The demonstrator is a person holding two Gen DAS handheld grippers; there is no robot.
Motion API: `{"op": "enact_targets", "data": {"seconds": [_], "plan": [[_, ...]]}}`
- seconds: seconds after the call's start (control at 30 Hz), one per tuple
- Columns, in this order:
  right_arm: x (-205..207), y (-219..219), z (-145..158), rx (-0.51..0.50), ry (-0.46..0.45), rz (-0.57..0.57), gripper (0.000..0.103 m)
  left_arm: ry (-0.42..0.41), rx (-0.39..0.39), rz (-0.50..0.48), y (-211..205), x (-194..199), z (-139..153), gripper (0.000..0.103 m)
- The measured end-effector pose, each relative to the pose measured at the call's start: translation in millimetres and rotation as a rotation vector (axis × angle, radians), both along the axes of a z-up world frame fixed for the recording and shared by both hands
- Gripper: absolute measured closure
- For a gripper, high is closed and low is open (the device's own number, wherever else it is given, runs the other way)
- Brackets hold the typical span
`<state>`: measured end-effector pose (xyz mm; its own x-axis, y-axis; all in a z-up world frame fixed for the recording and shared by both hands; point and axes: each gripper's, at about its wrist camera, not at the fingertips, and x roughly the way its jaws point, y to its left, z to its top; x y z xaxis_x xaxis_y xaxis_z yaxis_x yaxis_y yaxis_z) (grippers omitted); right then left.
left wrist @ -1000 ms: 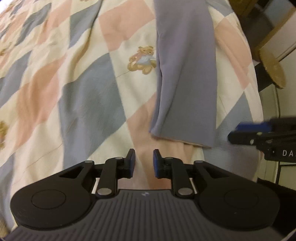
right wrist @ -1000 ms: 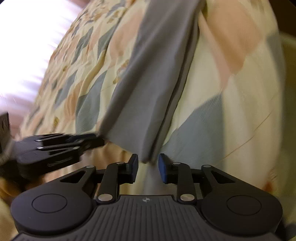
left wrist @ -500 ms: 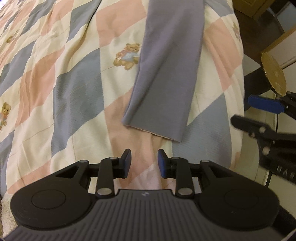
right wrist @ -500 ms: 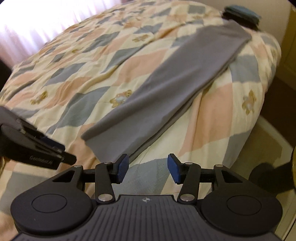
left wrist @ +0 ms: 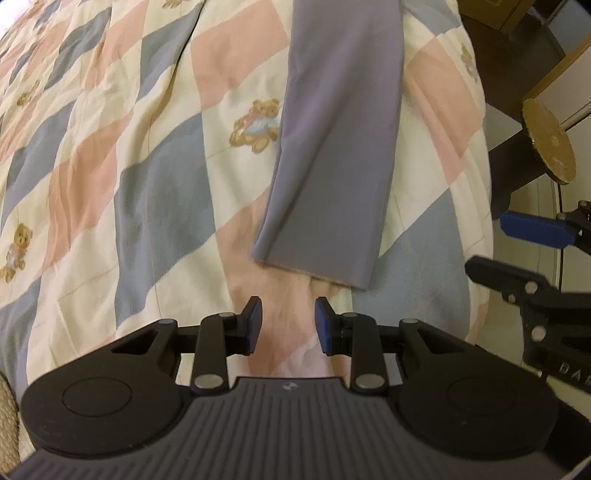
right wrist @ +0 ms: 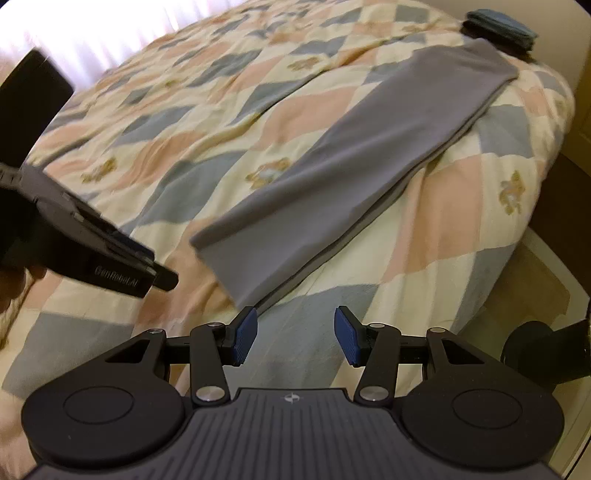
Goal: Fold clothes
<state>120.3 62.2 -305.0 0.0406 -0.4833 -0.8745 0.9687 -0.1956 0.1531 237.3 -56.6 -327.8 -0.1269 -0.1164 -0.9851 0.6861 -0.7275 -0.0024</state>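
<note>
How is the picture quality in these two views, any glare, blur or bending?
Left wrist view: even, warm light, no glare; the quilt and grey garment are slightly soft, and the fisheye bows the bed's edge. Right wrist view: the window at top left is blown out white, the left tongs are smeared at the left edge, and the corners go dark.

Warm dim light, blown-out glare top left in right view, fisheye-bent edges.
</note>
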Motion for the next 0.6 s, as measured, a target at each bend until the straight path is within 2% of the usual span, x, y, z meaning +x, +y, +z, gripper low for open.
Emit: {"op": "enact_targets", "data": {"seconds": [0.2, 0.4, 0.6], "plan": [[-19, -5, 38, -0.078, 0.024, -0.07, 0.053, 0.045, -0.054, -0.017, -5, -17, 36, 0.077], [-40, -10, 78, -0.157, 0.052, -0.137, 0.053, 0.116, -0.126, -0.025, -8, -36, 94, 0.076], [-63, -11, 138, -0.271, 0.096, -0.207, 0.05, 0.199, -0.196, -0.044, -7, -50, 151, 0.075]]}}
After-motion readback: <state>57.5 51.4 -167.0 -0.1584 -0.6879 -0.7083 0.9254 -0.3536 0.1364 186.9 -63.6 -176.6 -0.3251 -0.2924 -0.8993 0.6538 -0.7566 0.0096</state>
